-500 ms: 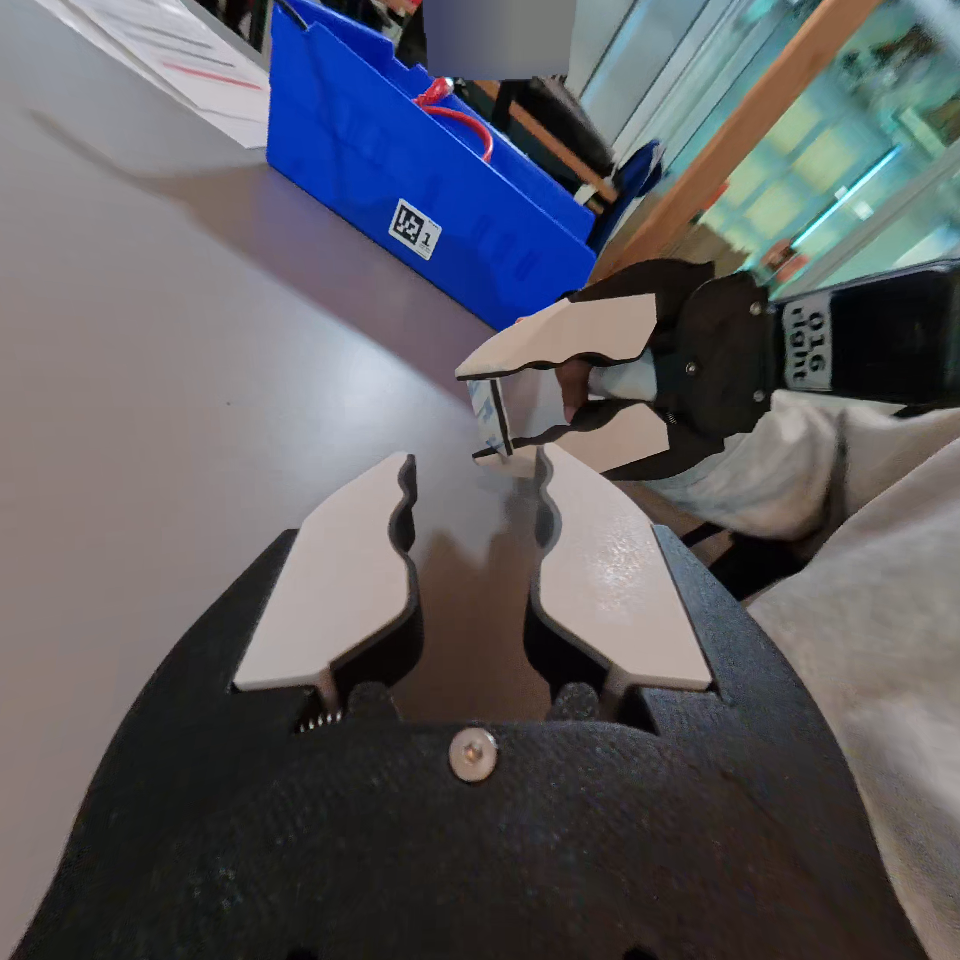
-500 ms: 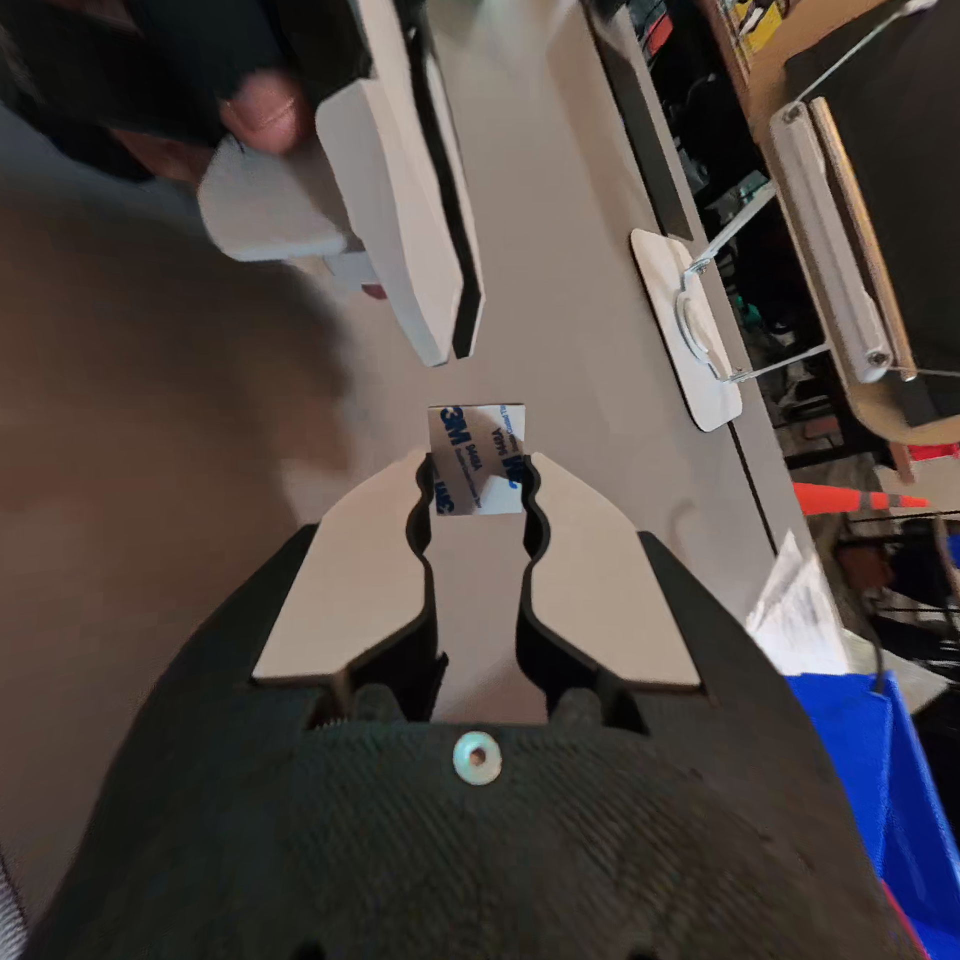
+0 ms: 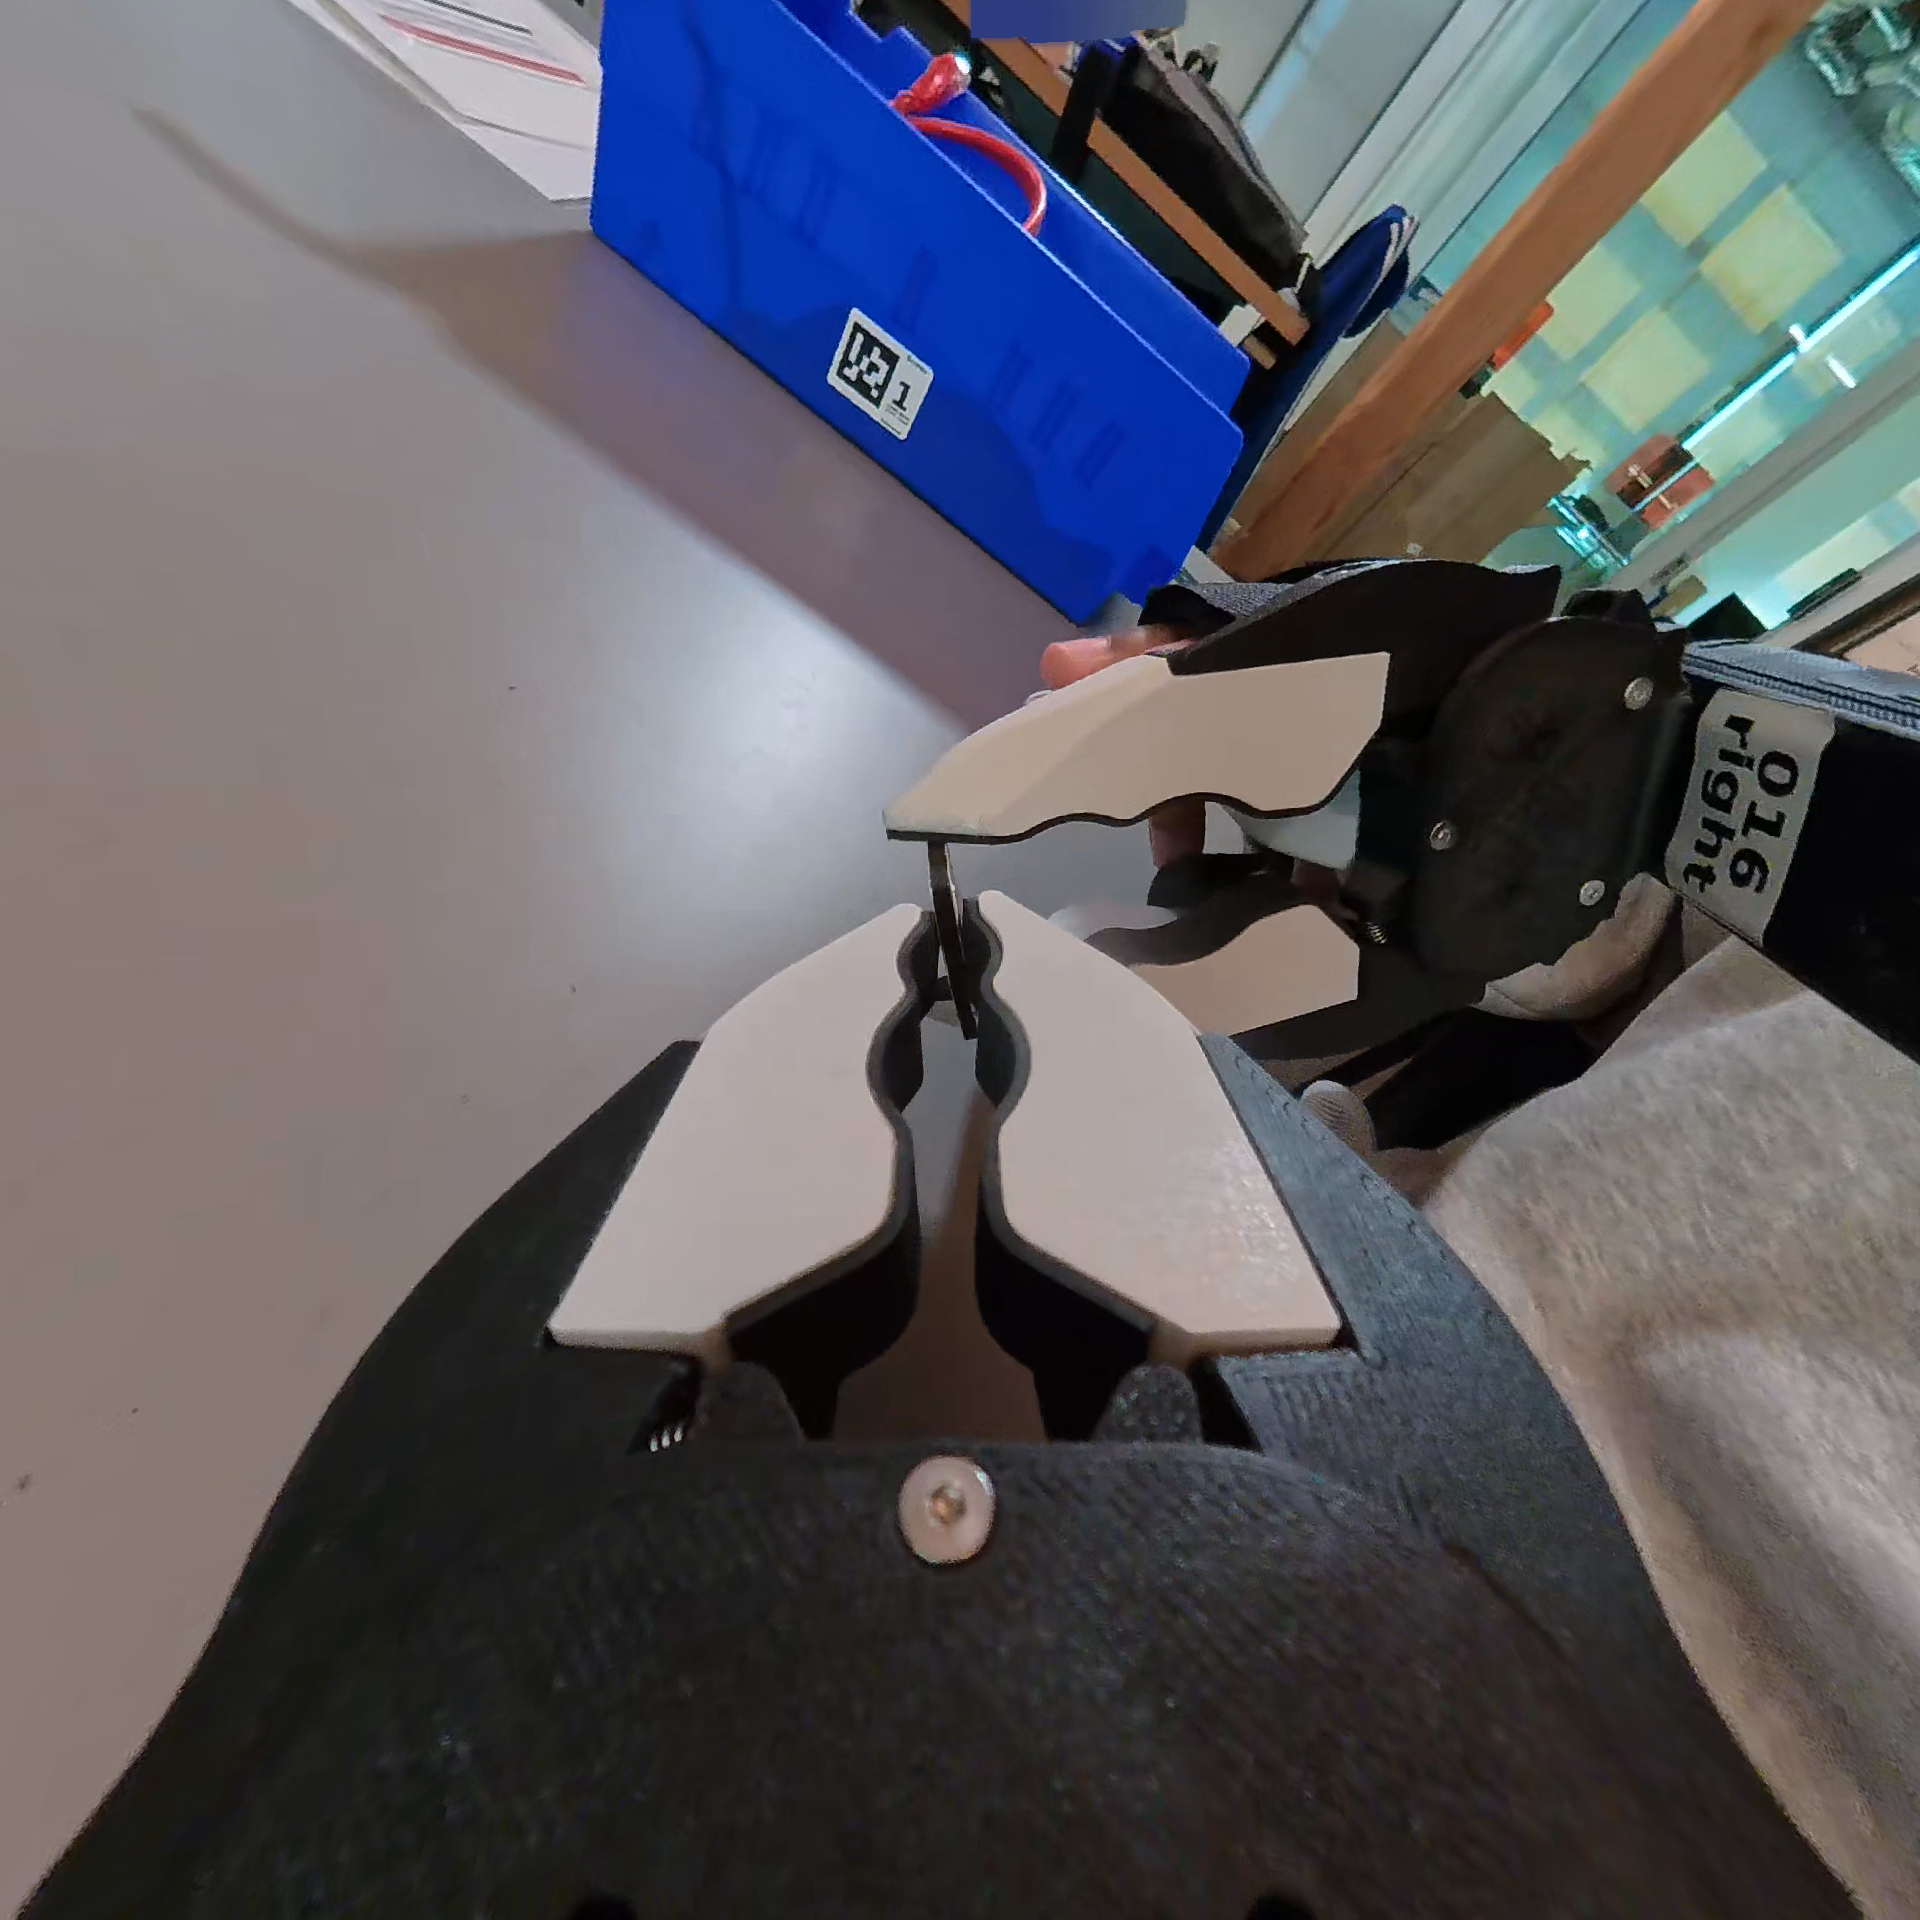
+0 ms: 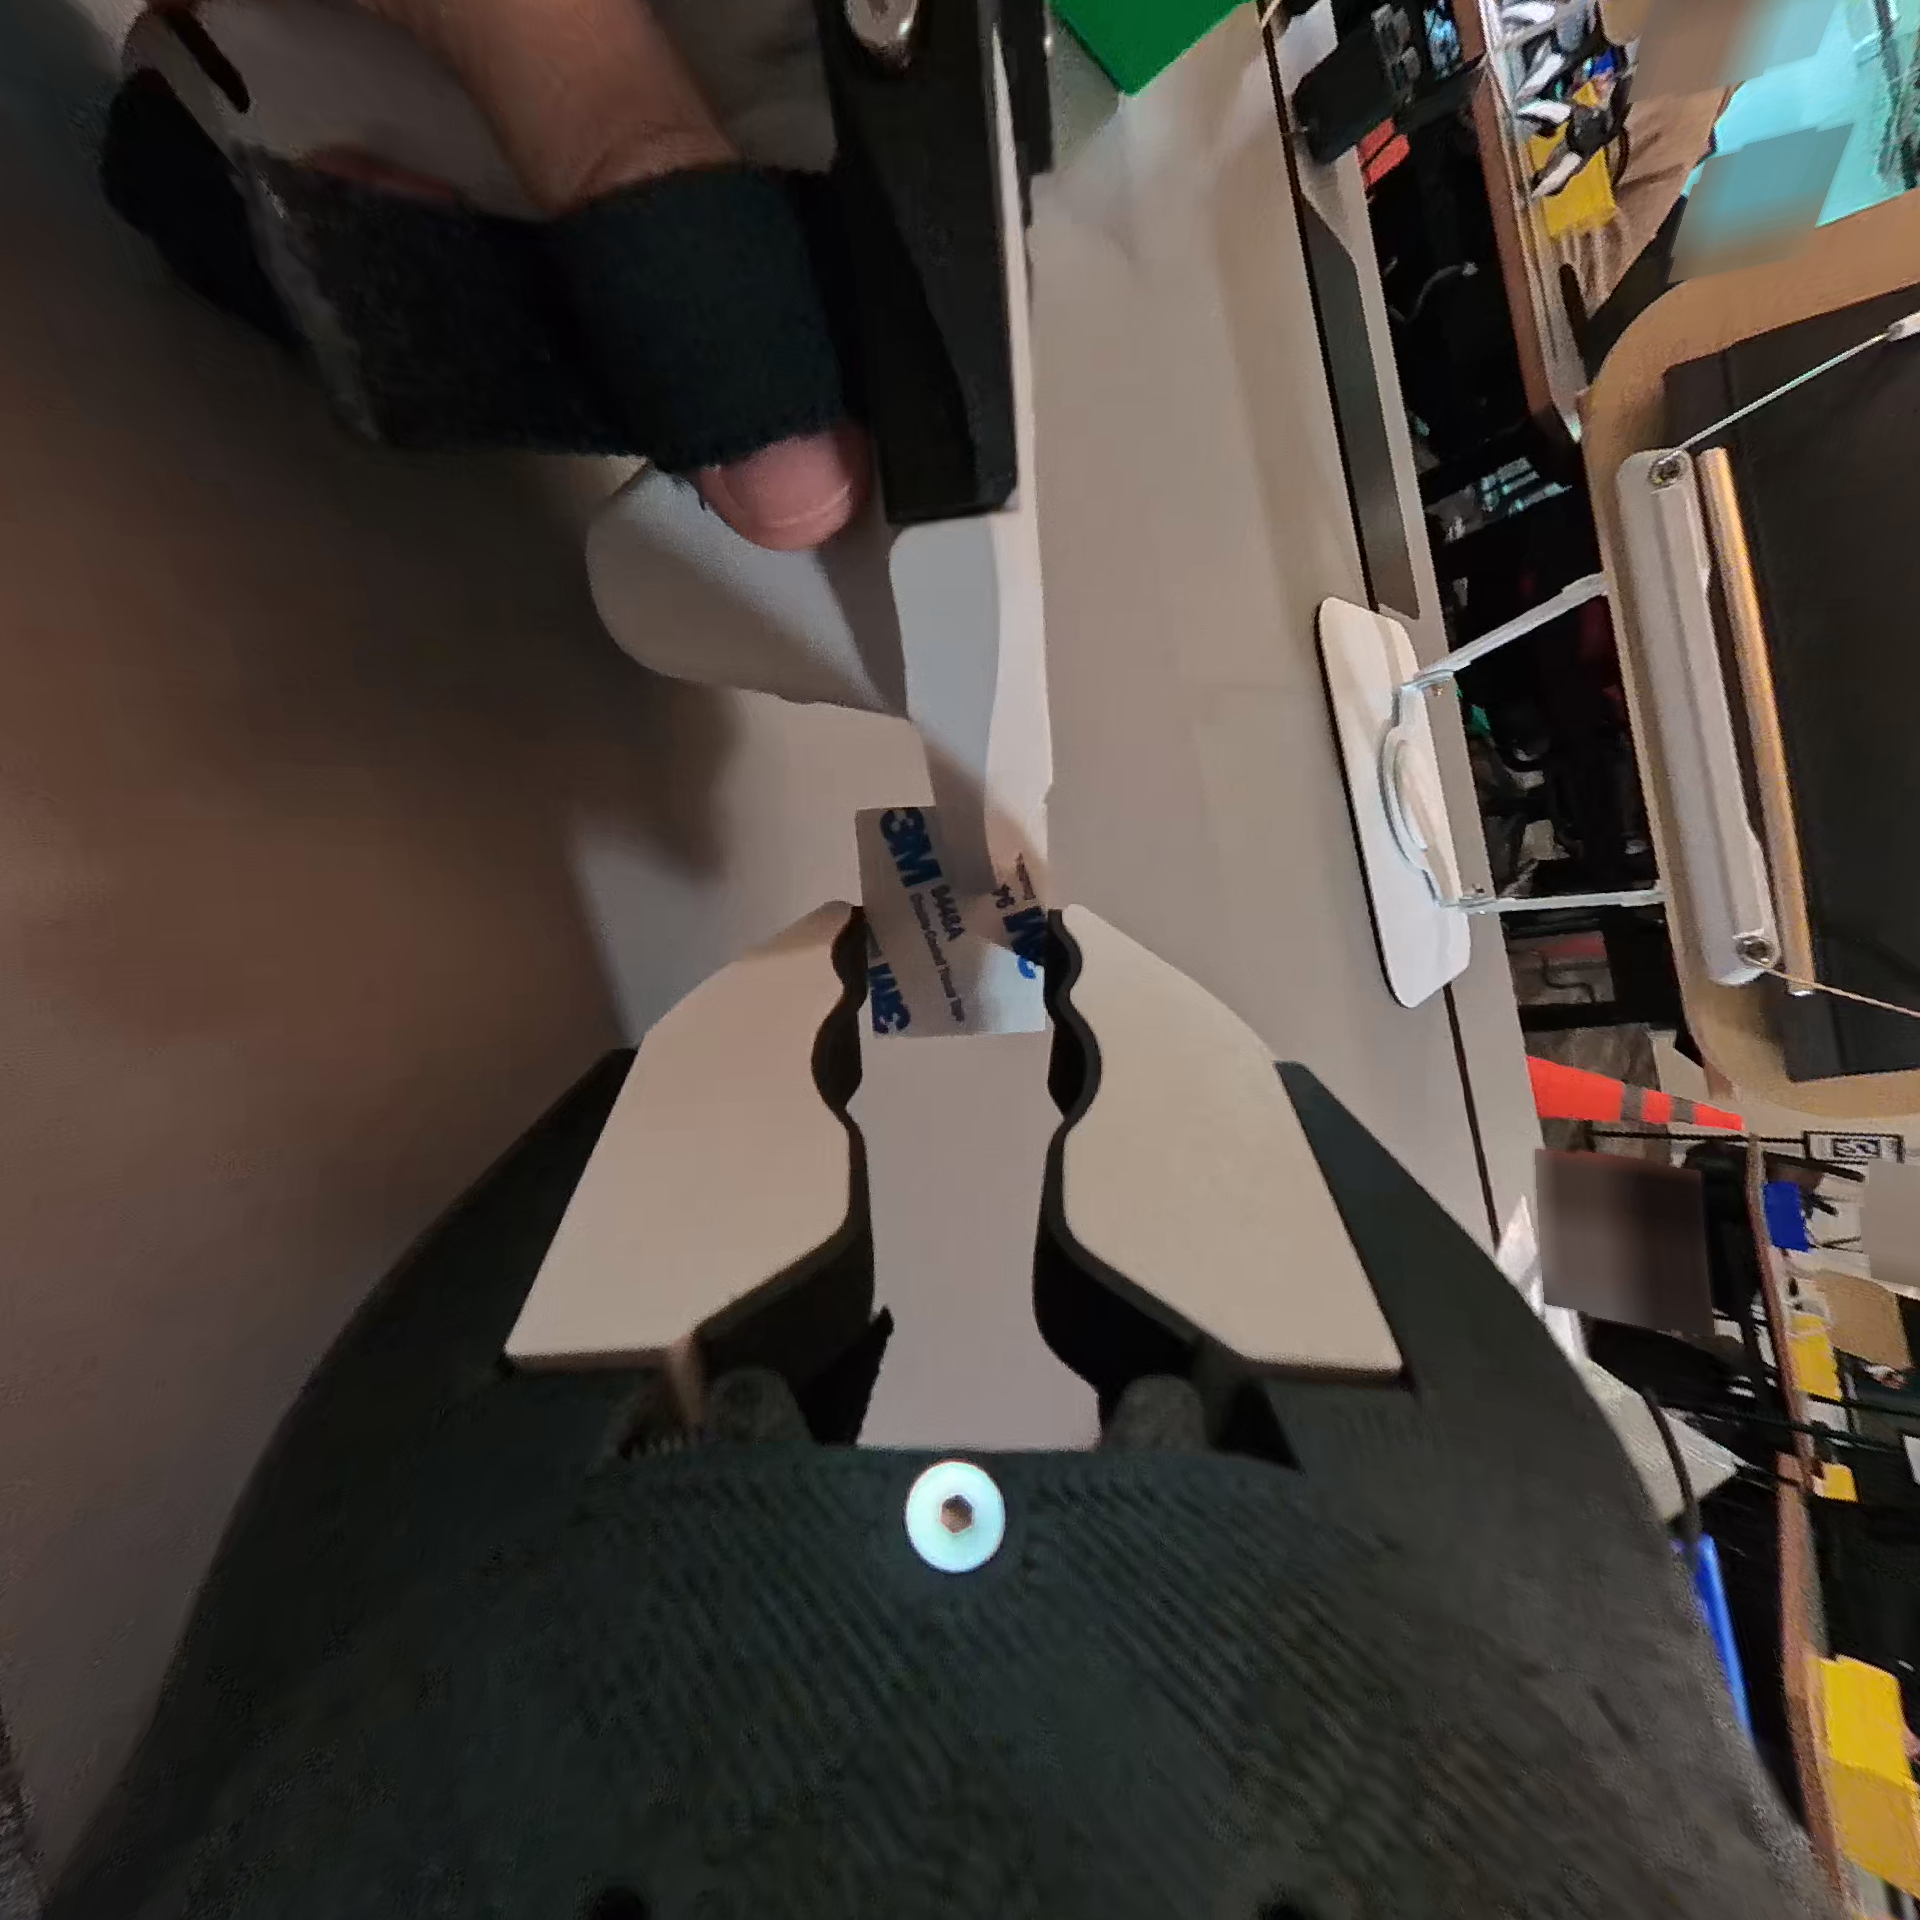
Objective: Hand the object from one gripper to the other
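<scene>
The object is a thin square adhesive pad (image 4: 940,940) with a white printed backing. It shows edge-on as a dark sliver in the left wrist view (image 3: 948,940). My right gripper (image 4: 951,925) is shut on it, one fingertip on each side edge. My left gripper (image 3: 951,925) has its fingers closed on the pad's two faces at the tips. Both grippers hold the pad at right angles to each other, a little above the grey table (image 3: 312,727). The right gripper's lower finger is partly hidden behind my left finger in the left wrist view.
A blue bin (image 3: 935,270) with a red cable in it stands at the back of the table, papers (image 3: 468,42) beyond it. A white stand base (image 4: 1392,790) sits near the table's edge. A grey sleeve (image 3: 1662,1299) is close at the right. The tips of both grippers are at nearly the same place.
My left gripper has moved in onto the pad and closed from open to shut on it. My right gripper keeps the same hold on the pad.
</scene>
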{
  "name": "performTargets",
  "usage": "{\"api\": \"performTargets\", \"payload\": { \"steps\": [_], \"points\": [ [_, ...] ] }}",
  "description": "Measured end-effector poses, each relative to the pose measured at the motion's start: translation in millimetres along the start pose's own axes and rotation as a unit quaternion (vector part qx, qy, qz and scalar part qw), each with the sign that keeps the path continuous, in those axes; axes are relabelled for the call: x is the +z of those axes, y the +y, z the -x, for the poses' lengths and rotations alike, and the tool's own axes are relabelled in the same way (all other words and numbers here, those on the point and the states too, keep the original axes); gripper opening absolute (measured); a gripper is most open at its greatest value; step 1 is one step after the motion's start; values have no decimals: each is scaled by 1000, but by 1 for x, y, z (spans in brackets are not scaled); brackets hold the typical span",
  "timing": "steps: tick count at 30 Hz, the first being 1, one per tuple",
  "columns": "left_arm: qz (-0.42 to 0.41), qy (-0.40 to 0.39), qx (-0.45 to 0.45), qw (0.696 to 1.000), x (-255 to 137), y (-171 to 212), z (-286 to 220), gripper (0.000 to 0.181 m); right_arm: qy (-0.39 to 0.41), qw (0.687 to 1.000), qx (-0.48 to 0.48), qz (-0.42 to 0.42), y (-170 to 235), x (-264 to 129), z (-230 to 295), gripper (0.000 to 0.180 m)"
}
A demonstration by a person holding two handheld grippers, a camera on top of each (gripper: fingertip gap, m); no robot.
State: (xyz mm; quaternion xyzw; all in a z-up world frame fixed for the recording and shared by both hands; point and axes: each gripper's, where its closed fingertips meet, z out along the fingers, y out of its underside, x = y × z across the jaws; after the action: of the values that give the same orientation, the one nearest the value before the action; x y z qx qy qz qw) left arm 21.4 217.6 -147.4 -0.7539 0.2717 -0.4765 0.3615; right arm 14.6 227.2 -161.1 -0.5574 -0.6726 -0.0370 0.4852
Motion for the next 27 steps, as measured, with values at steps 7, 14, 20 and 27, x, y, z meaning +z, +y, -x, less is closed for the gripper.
{"api": "performTargets", "payload": {
  "steps": [7, 14, 20, 27],
  "points": [
    [-52, 28, -50, 997, -15, -11, 6, 3, -23, 993, 97, -70, -7, -1, -14, 61],
    [-105, 92, -66, 988, -27, -24, 2, 3, -157, 872, 399, -238, -6, -13, -44, 66],
    [-107, 113, -59, 986, -25, -26, -4, 3, -300, 716, 555, -299, -11, -24, -45, 43],
    [-122, 122, -73, 982, -28, -29, -2, 3, -367, 661, 586, -292, -24, -22, -29, 31]
  ]
}}
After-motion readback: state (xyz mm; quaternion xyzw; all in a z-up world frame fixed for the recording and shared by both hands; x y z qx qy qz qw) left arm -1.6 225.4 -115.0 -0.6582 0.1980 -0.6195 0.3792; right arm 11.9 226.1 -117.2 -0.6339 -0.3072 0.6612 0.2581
